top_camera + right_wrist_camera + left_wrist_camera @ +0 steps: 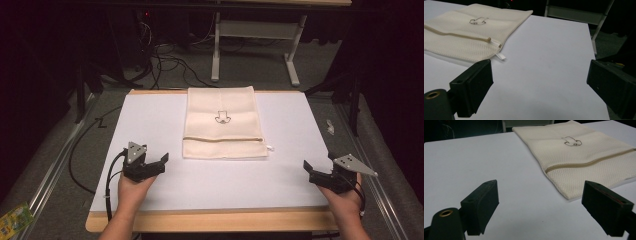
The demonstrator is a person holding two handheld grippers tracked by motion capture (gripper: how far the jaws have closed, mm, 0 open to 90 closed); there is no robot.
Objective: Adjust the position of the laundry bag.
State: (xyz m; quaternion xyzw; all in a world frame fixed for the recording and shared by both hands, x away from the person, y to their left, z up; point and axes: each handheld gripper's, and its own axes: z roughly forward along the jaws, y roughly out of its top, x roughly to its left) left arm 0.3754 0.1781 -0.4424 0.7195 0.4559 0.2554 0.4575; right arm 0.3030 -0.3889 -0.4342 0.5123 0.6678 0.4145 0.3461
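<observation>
Dim room: grey carpeted floor (60,165), tangled black cables (165,62) at eleven o'clock, white table frame (257,30) at twelve.

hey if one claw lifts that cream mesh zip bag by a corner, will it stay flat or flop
The cream mesh zip bag will probably flop: it is thin netted fabric lying limp and flat on the white table surface. It looks empty, so likely light. The zipper line may hold a slight ridge, and the smooth surface might let the bag slide when pushed.

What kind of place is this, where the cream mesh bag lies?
Probably a lab or recording workspace: a white-topped wooden table in a dark room, loose black cables on the grey carpet floor, and a white metal desk frame behind.
</observation>
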